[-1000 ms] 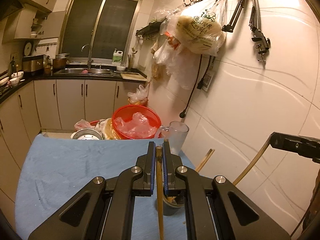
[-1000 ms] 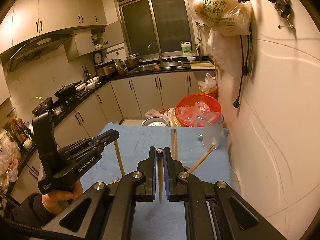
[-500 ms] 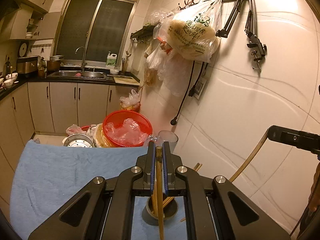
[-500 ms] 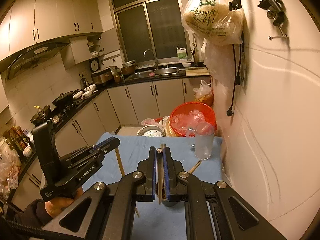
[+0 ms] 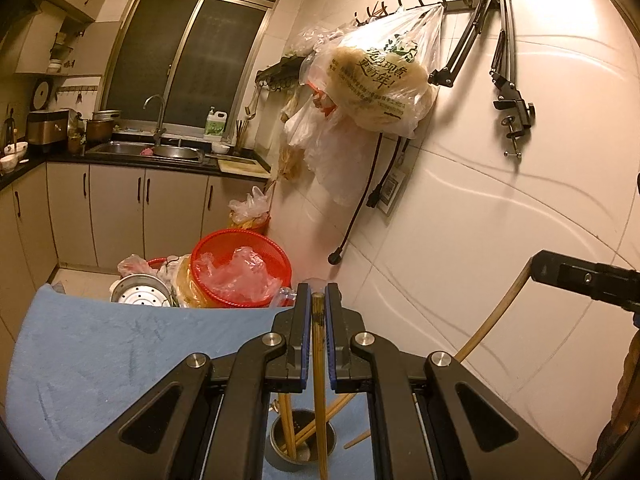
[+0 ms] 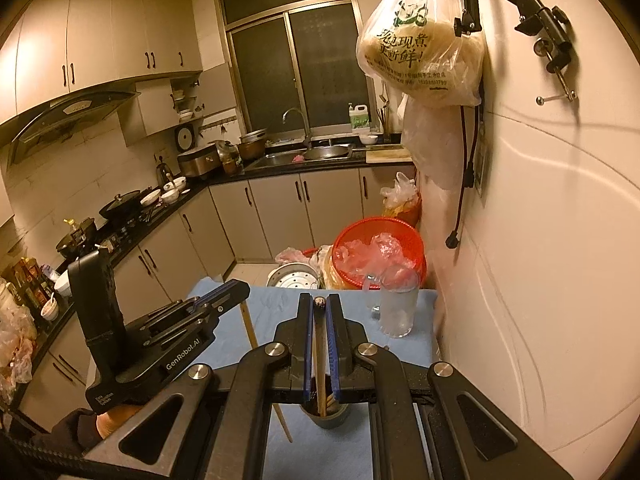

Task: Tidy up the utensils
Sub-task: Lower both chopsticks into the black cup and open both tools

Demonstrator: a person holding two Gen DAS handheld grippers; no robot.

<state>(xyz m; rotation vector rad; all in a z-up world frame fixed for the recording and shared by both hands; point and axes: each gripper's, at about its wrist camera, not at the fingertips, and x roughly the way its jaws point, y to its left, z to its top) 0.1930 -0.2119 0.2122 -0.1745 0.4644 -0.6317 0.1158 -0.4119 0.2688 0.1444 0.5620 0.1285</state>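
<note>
While each gripper clamps a chopstick (image 5: 319,356), the left gripper (image 6: 224,300) reads "GenRobot.AI"

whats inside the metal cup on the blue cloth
The metal cup holds several wooden chopsticks leaning at angles, and the left gripper's chopstick reaches down into it. The gripper bodies cover part of the rim and bottom.

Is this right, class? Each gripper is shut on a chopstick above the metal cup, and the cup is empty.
Not quite. The left gripper and right gripper are each shut on a chopstick, but the metal cup already holds several chopsticks, as the left wrist view shows.
</note>
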